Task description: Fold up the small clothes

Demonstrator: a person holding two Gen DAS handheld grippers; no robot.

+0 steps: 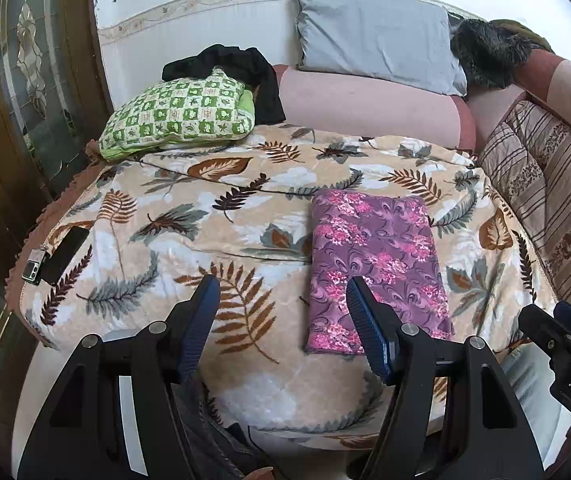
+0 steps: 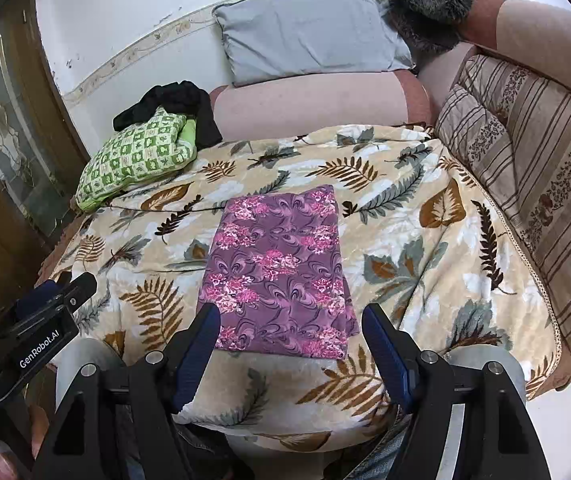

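A purple cloth with pink flowers [image 1: 377, 264] [image 2: 281, 268] lies folded into a flat rectangle on the leaf-patterned blanket [image 1: 189, 216] [image 2: 413, 216]. My left gripper [image 1: 283, 286] hovers open above the blanket, near the cloth's front left corner, with nothing between its blue pads. My right gripper [image 2: 291, 314] also stands open, held just above the cloth's near edge, its fingers straddling that edge without touching it. The body of the right gripper shows at the right edge of the left wrist view, and the left one at the left edge of the right wrist view.
A green checked pillow [image 1: 177, 114] with a black garment [image 1: 241, 72] behind it sits at the back left. A grey pillow [image 1: 377, 36] leans on the wall, a striped cushion [image 1: 549, 196] lines the right. A phone [image 1: 65, 254] and small device lie at the blanket's left edge.
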